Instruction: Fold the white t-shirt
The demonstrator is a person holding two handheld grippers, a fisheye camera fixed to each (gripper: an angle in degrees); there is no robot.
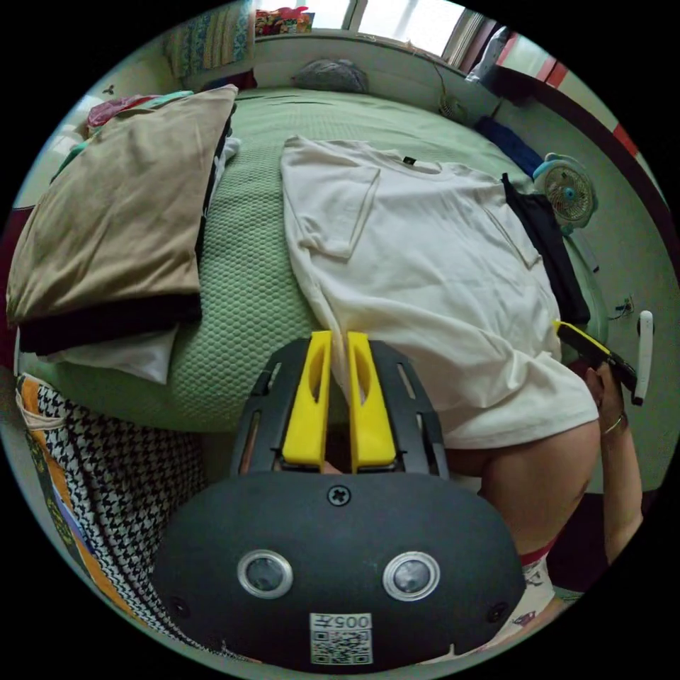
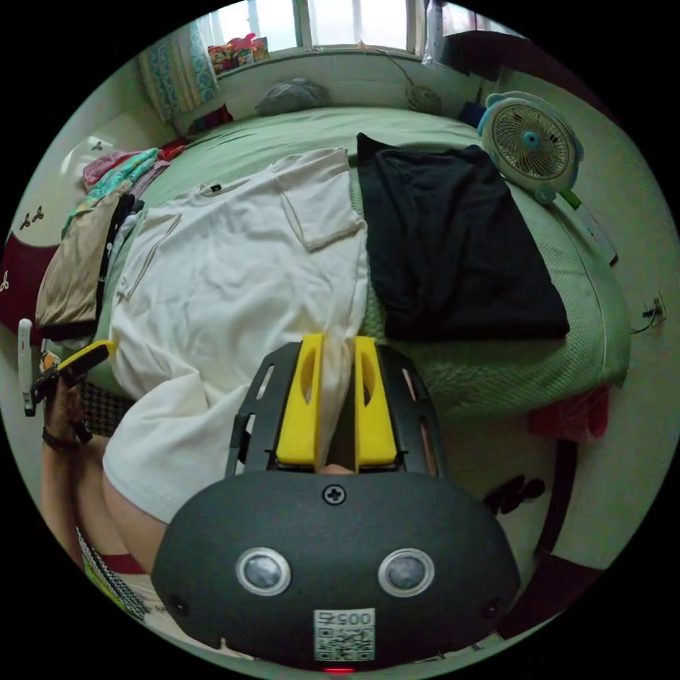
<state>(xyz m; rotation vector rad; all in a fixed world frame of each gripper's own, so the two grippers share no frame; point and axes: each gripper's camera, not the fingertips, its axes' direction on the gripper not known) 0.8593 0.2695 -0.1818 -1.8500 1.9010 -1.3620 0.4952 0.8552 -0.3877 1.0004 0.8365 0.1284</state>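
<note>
White t-shirt [image 1: 425,269] spread flat on the green bed [image 1: 248,283], hem hanging over the near edge; left gripper [image 1: 339,340] and right gripper [image 2: 338,343] each nearly closed, jaws pinching opposite side edges of the shirt.

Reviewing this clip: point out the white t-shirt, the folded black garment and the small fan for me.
white t-shirt [image 1: 425,262]: left gripper view, middle of the chest panel.
folded black garment [image 2: 453,248]: right gripper view, centre of its top face.
small fan [image 2: 531,142]: right gripper view, hub of the round grille.
</note>
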